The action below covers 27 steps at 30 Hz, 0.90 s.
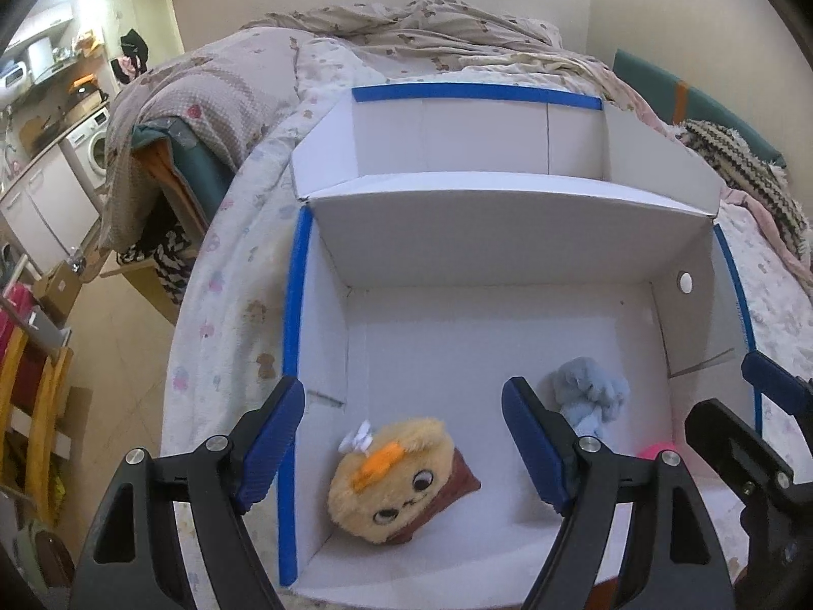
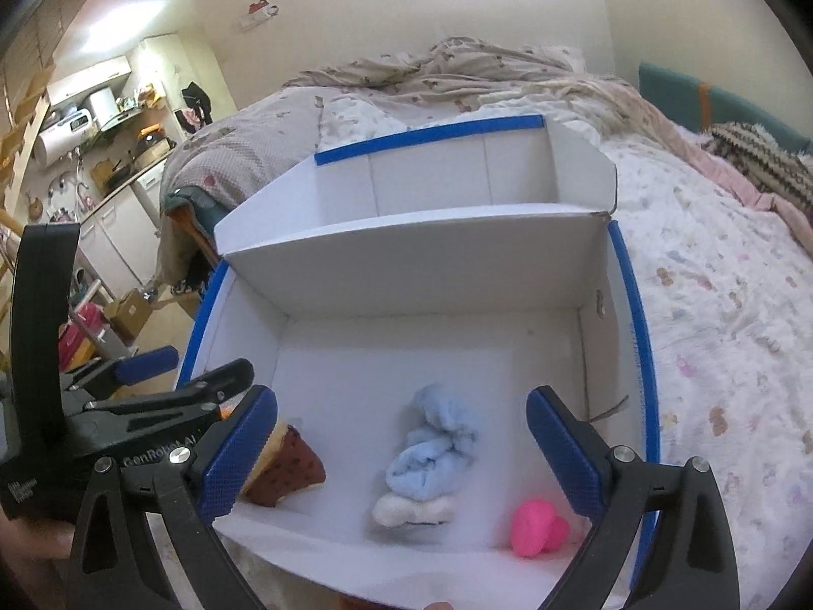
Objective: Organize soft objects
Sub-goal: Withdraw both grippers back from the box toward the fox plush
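A white cardboard box [image 1: 508,234] with blue-taped rims sits on the bed. In its near compartment lie a yellow plush [image 1: 391,478] with an orange patch and a brown part [image 2: 289,467], a light blue plush [image 2: 432,452] and a pink toy [image 2: 536,528]. My left gripper [image 1: 401,396] hovers open above the yellow plush, and its pads touch nothing. Above the light blue plush [image 1: 589,396], my right gripper [image 2: 404,401] is open wide and holds nothing. The pink toy [image 1: 655,452] is mostly hidden in the left wrist view. Both grippers stand side by side over the box's near edge.
A white divider [image 2: 406,239] splits off the box's far compartment [image 1: 477,137]. A floral quilt [image 2: 711,305] covers the bed, with crumpled blankets [image 1: 432,25] behind. Left of the bed are floor, a wooden frame [image 1: 35,406] and a kitchen corner with a washing machine [image 1: 94,147].
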Each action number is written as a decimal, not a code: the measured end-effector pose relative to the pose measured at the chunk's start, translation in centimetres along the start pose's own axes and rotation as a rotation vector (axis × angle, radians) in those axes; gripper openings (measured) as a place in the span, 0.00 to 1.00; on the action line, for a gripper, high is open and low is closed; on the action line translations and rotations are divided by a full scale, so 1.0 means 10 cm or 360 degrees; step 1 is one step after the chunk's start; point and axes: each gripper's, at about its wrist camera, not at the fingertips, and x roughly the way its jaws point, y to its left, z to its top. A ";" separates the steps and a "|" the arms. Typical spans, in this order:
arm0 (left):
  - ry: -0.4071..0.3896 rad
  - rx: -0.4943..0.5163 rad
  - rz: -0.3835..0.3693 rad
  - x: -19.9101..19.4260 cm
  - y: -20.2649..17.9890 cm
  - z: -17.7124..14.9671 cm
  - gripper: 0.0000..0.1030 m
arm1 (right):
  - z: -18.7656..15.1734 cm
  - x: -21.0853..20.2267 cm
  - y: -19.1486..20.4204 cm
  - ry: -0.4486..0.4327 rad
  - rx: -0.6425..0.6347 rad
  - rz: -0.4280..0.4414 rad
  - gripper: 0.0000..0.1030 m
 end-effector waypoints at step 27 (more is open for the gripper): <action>-0.0026 -0.0141 0.0003 -0.52 0.69 -1.01 0.76 | -0.71 -0.61 0.01 0.0092 0.0045 -0.0109 1.00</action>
